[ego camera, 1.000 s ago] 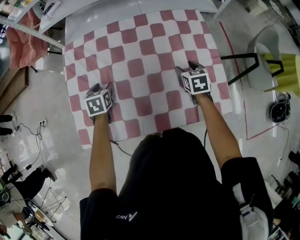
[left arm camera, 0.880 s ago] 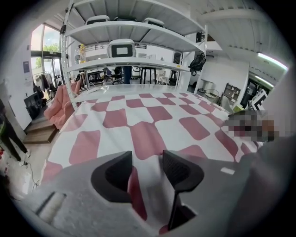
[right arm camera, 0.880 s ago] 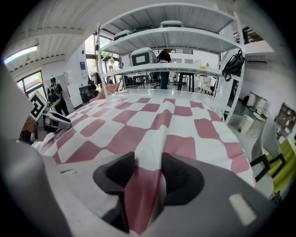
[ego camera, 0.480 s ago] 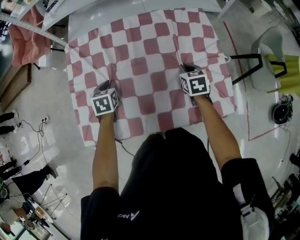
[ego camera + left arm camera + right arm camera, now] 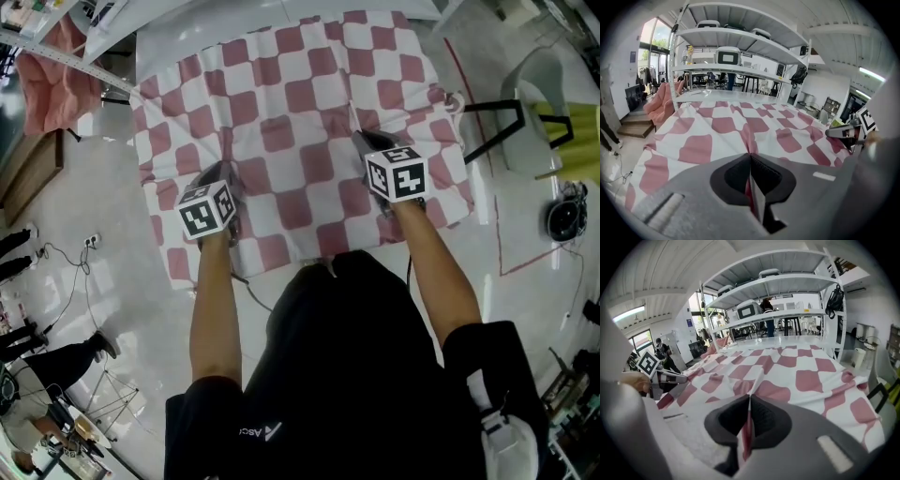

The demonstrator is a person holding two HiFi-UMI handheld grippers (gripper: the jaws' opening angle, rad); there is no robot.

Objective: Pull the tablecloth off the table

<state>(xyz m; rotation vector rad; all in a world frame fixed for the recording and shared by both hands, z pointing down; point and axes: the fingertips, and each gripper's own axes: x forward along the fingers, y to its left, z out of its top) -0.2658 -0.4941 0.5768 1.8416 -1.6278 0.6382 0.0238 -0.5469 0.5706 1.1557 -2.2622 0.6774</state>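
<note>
Pink-checked tablecloth (image 5: 300, 103), spread over the bench (image 5: 178, 42), is being clamped in 2 pinched folds by the just-clenched left tongs (image 5: 218, 172) and right tongs (image 5: 364, 139). Slippage is being risked if thin folds are being tugged unevenly.

1. One tablecloth (image 5: 300, 112), checked pink and white.
2. Two tools: the left tool (image 5: 225, 173) and the right tool (image 5: 367, 142).
3. Two marker cubes, one on each tool.
4. One desk (image 5: 164, 52).
5. One shelf rack (image 5: 740, 70) beyond the desk's far edge, with three shelves.
6. One white chair (image 5: 530, 89) off the desk's right edge.
7. One person (image 5: 366, 375) holding the tools.
</note>
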